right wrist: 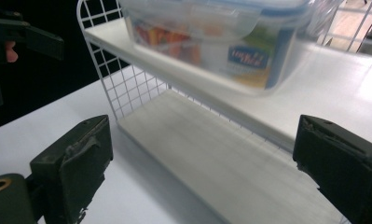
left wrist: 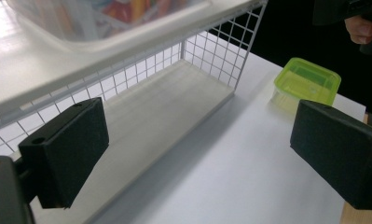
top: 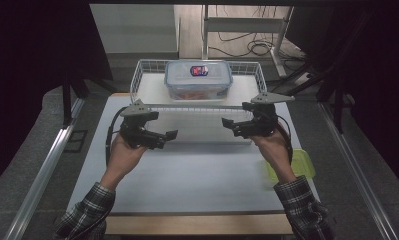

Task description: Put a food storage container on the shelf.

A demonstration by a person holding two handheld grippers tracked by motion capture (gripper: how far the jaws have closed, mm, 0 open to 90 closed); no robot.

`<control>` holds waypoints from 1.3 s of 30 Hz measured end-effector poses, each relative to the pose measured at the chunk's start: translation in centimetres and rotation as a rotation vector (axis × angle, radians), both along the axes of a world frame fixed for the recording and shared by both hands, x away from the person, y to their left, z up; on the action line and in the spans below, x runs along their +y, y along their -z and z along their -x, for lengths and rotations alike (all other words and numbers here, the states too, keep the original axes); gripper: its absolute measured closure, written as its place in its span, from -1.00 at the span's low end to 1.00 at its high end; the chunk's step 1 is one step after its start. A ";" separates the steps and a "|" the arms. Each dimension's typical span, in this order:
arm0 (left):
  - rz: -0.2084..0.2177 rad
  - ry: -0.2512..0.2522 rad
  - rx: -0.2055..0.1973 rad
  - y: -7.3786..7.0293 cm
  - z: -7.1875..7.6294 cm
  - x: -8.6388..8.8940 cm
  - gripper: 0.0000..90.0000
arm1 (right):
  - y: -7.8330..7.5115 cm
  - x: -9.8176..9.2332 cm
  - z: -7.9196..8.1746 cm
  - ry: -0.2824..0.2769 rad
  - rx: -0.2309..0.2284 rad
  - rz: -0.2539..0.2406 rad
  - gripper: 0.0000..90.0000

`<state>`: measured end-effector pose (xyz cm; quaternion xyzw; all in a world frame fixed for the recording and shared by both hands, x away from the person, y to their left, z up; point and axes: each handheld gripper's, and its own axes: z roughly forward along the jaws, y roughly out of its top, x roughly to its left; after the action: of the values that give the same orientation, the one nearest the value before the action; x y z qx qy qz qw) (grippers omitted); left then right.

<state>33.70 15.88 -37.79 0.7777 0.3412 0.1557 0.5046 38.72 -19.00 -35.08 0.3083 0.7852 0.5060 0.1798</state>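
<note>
- Spreading widest under everything is the white desk [top: 187, 175], with my two forearms coming in over its near edge.
- Next in size is the white wire shelf rack [top: 146, 75] at the far middle of the desk; its long axis runs left to right across my view, its open front faces me, and it has an upper board and a lower board.
- On the upper board stands the clear food box [top: 198, 80] with a blue-rimmed clip lid, its long axis parallel to the rack; it carries a red and blue label on the lid and a blue one on its side, but I cannot read the writing.
- My left hand-held gripper [top: 169, 136] hangs just before the rack's left end, jaws wide apart, nothing between them.
- My right hand-held gripper [top: 228, 124] mirrors it at the right end, jaws likewise apart and empty.
- Smallest, a lime-green container [top: 293, 165] lies near the desk's right edge.
</note>
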 end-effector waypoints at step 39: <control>-0.016 -0.066 0.009 8.7 7.9 1.1 -0.95 | 7.8 -1.2 6.7 -0.038 -0.001 0.043 -0.99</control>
<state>25.82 16.94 -46.49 0.7707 0.3678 0.1714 0.4914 31.98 -20.18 -42.84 0.2893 0.8016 0.4923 0.1771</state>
